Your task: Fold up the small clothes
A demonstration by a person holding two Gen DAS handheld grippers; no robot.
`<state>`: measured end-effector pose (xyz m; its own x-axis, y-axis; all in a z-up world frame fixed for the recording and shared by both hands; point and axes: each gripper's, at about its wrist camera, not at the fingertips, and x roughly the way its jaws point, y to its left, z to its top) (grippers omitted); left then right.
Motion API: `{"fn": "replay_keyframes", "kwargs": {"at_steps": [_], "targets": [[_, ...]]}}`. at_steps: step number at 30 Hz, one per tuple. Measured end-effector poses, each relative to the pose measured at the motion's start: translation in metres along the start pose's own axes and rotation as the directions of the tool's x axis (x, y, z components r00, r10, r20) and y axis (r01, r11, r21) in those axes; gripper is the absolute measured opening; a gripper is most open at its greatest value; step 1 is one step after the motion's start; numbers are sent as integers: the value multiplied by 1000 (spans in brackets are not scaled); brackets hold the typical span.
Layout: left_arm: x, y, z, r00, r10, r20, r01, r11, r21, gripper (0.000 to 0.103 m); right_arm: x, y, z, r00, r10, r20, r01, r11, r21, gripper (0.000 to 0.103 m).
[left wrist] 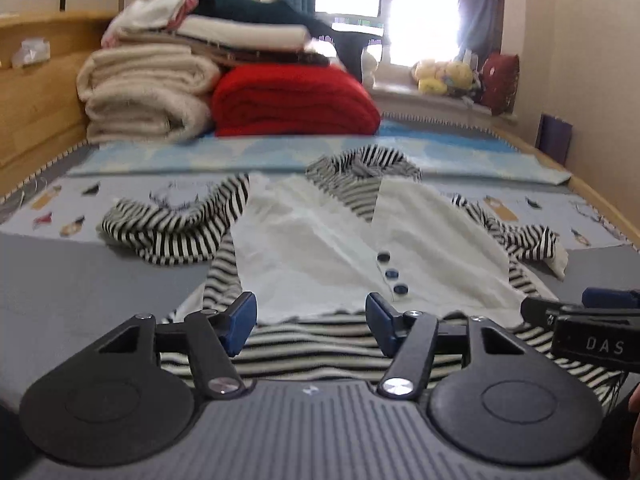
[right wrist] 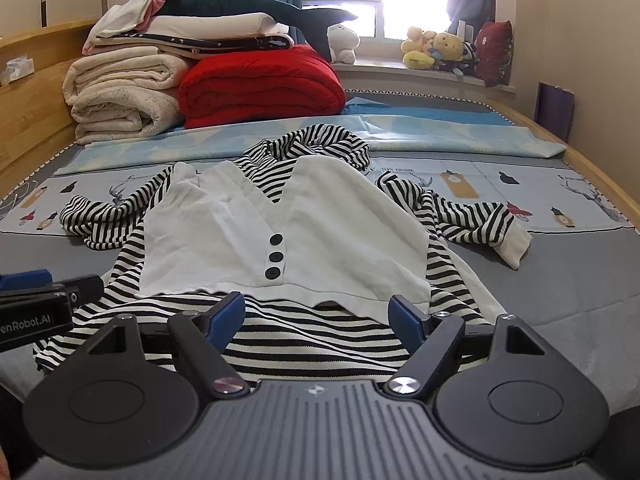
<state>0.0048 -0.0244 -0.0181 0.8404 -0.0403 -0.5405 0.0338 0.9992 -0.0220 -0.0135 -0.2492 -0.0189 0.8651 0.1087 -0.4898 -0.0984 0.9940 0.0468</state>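
One striped top (right wrist: 280, 216) lies face-up on the bed (right wrist: 560, 300), sleeves crumpled outward. Both claws, left (left wrist: 311, 322) and right (right wrist: 318, 320), hover wide open and empty over its hem; pinching only the white overlay risks a skewed, bunched fold.

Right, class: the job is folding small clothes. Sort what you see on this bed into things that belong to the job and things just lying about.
Belongs to the job:
striped top with white front
left claw, open
right claw, open

Just lying about:
red blanket
cream blankets
folded pile on top of them
soft toys on the windowsill
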Motion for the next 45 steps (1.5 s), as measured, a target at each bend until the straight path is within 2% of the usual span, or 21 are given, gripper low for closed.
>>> {"fn": "replay_keyframes", "kwargs": {"at_steps": [7, 13, 18, 21, 24, 33, 41, 45], "targets": [[-3, -11, 0, 997, -73, -22, 74, 996, 54, 63, 19, 2, -2, 1000, -7, 8, 7, 1000, -14, 80], [-6, -14, -2, 998, -65, 9, 65, 995, 69, 63, 36, 2, -4, 1000, -21, -1, 21, 999, -31, 80], [-3, -10, 0, 1000, -9, 29, 8, 999, 40, 63, 42, 0, -4, 1000, -21, 0, 21, 1000, -12, 68], [-4, -7, 1, 998, 16, 62, -18, 1000, 22, 63, 46, -1, -4, 999, -32, 13, 32, 999, -11, 67], [-5, -4, 3, 997, 13, 72, -14, 1000, 20, 64, 49, 0, -5, 999, -36, 22, 36, 999, -20, 67], [0, -12, -1, 998, -70, 6, 70, 996, 59, 80, 58, 5, -6, 999, -44, 10, 44, 997, -55, 68], [4, -12, -4, 997, -74, -27, 75, 997, 29, 80, 60, 1, -6, 999, -36, 7, 36, 999, -39, 72], [3, -10, -1, 998, -59, -16, 60, 997, 45, 76, 60, -1, -5, 999, -34, 6, 35, 999, -37, 73]]}}
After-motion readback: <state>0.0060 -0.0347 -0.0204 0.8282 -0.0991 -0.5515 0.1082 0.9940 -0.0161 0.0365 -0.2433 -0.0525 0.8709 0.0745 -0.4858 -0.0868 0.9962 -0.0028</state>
